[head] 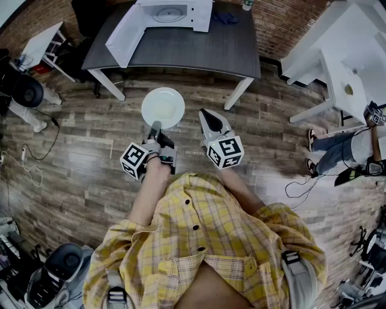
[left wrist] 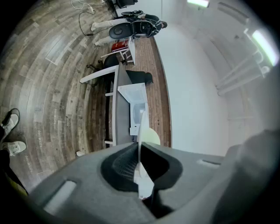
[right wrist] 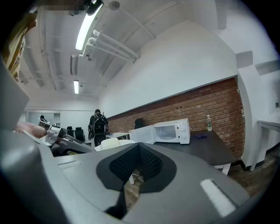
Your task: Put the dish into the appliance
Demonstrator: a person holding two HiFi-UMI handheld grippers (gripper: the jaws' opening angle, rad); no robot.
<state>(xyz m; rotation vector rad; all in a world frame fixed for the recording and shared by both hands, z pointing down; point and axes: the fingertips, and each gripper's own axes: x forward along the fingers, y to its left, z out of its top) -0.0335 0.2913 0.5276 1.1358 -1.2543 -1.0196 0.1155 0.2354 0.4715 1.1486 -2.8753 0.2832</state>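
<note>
Dish (head: 163, 107) hung clamped by its near rim in the left claw (head: 155, 128), held flat, with the open-doored microwave (head: 175, 13) on the tabletop (head: 199, 51) straight ahead, well apart; the right claw (head: 208, 114) was pinched shut, empty.

You stand in an open, office-like workspace. A brick wall (right wrist: 192, 98) runs behind a grey table (head: 199, 51) that carries a microwave (head: 175, 12). White desks (head: 325, 54) line one side, and a dark chair (head: 27, 92) sits on the plank floor (head: 90, 175). Above you hang tube lights (right wrist: 85, 28) and bare pipes (right wrist: 113, 46). A person with a backpack (right wrist: 98, 124) stands at the far end.
</note>
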